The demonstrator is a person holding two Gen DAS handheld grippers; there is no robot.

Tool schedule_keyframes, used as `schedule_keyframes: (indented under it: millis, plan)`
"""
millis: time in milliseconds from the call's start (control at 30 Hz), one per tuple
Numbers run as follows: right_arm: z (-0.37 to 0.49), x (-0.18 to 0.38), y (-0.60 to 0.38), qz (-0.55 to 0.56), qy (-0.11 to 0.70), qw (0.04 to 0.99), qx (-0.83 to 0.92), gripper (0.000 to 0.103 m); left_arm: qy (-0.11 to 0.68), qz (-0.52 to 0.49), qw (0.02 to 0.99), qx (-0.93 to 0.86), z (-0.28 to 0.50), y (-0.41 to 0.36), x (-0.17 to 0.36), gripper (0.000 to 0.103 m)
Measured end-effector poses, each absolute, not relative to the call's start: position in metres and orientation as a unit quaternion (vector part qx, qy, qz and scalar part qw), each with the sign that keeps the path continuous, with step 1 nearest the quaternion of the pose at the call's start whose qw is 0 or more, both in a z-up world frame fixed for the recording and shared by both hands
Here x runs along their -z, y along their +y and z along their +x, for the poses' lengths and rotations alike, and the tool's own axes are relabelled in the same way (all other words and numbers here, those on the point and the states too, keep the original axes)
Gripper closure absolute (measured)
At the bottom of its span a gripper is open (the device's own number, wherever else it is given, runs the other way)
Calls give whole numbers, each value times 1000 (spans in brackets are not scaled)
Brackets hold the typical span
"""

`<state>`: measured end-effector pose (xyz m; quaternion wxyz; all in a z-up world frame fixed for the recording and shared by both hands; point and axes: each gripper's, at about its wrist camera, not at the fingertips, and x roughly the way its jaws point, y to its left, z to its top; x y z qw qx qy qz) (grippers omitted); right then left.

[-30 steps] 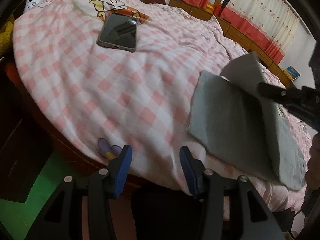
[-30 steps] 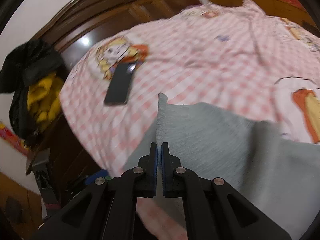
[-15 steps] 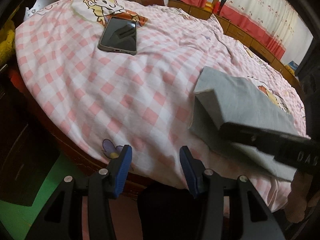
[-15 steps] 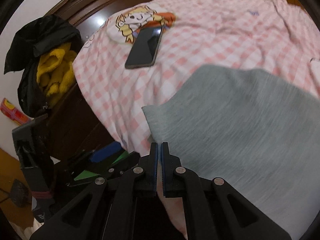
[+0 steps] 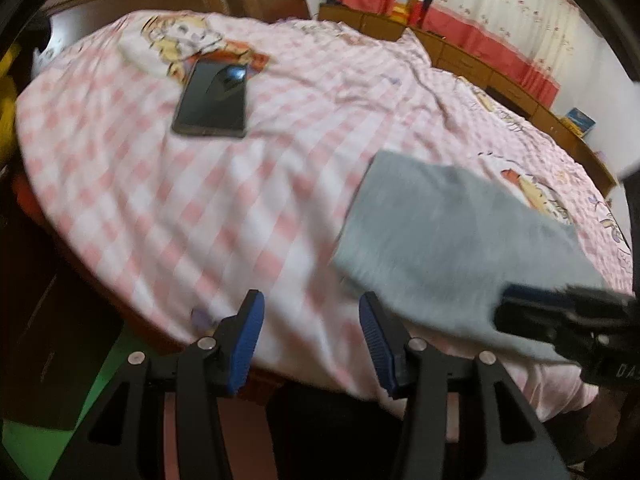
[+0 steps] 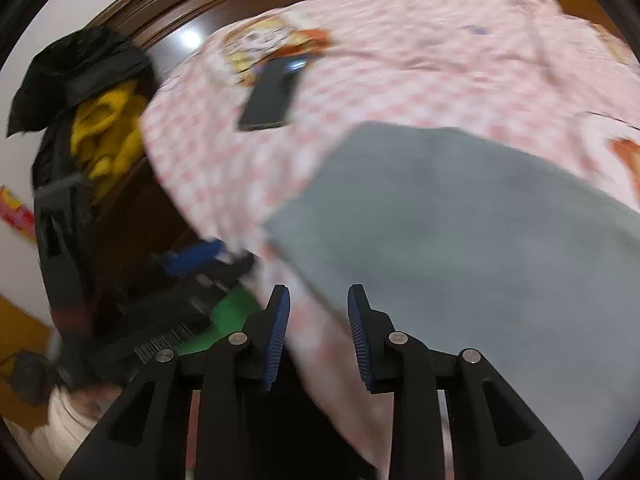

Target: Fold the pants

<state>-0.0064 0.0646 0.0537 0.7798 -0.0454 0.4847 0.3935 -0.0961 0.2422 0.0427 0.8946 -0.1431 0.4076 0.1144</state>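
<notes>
Right gripper [image 6: 318,308] opening, off pants [image 6: 460,232]

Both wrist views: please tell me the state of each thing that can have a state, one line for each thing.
Grey pants: folded, lying flat on the bed, held by neither gripper.
Phone: screen dark, lying flat on the checked sheet.
Left gripper: open, nothing between its fingers.
Right gripper: jaws opening, nothing between them.
Curtains: drawn.
</notes>
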Motion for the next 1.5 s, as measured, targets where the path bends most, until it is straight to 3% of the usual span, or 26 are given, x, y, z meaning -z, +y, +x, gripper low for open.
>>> schedule_keyframes:
  millis: [267,500,667,733,767,833,900,1000,1267,1333,1400,1500]
  plan:
    - [3,-45,-59,-25,503,828,-246,72,378,-143,913,-53,-34,229,-63,49]
    - [-6,-30,-150,22,497,859,-121,72,399,-126,906,-69,32,235,-47,48]
    - [-3,-11,-172,54,499,857,-119,71,411,-148,899,-38,46,234,-38,38]
    - [-4,-7,-170,59,492,860,-120,64,411,-163,897,-10,45,228,-39,45]
    - [-5,-7,-166,61,488,862,-126,55,408,-153,900,-5,43,222,-40,51]
    - [-6,-6,-161,54,481,864,-137,44,404,-111,907,-28,40,212,-43,85]
    - [-8,-5,-157,37,477,868,-136,41,397,-83,913,-45,34,206,-46,93]
    - [-10,-5,-153,22,473,871,-134,41,381,-80,919,-65,23,205,-53,95]
    - [-11,-8,-159,47,473,868,-143,41,389,-24,913,-119,29,193,-42,91]
    - [-9,-11,-164,62,478,864,-145,41,384,-14,913,-138,29,191,-42,80]
    - [-3,-16,-170,81,483,860,-147,41,374,-16,919,-125,24,190,-46,78]
    - [11,-26,-178,99,470,866,-140,41,368,-28,925,-94,15,184,-56,60]
